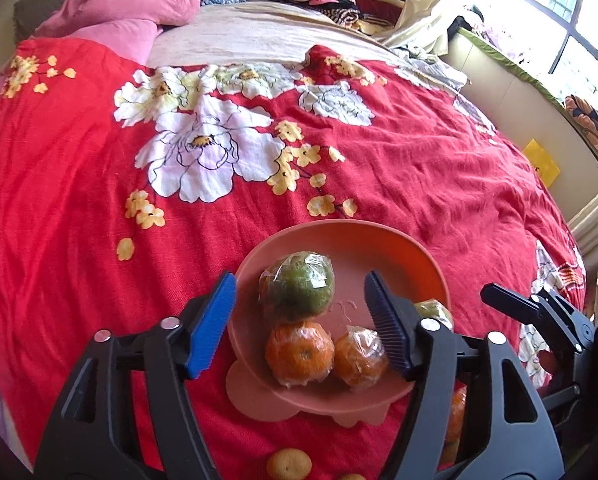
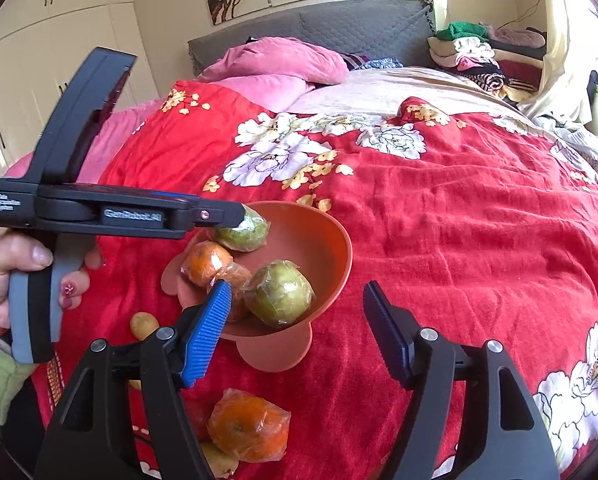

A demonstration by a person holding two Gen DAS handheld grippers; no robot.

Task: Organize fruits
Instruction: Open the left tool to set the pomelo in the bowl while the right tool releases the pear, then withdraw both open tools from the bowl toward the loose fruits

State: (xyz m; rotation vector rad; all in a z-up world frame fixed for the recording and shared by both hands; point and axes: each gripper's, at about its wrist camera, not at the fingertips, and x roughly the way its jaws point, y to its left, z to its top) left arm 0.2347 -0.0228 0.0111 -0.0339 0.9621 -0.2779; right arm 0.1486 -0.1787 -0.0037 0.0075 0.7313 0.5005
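With four film-wrapped fruits already in the terracotta plastic bowl (image 2: 331, 268) and both your left gripper (image 1: 301, 322) and right gripper (image 2: 299, 330) wide and empty above it, you next reach for the wrapped orange (image 2: 249, 426) lying just in front of the bowl.

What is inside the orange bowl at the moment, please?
The orange bowl holds four plastic-wrapped fruits: two green fruits and two oranges. Anything beneath them is covered.
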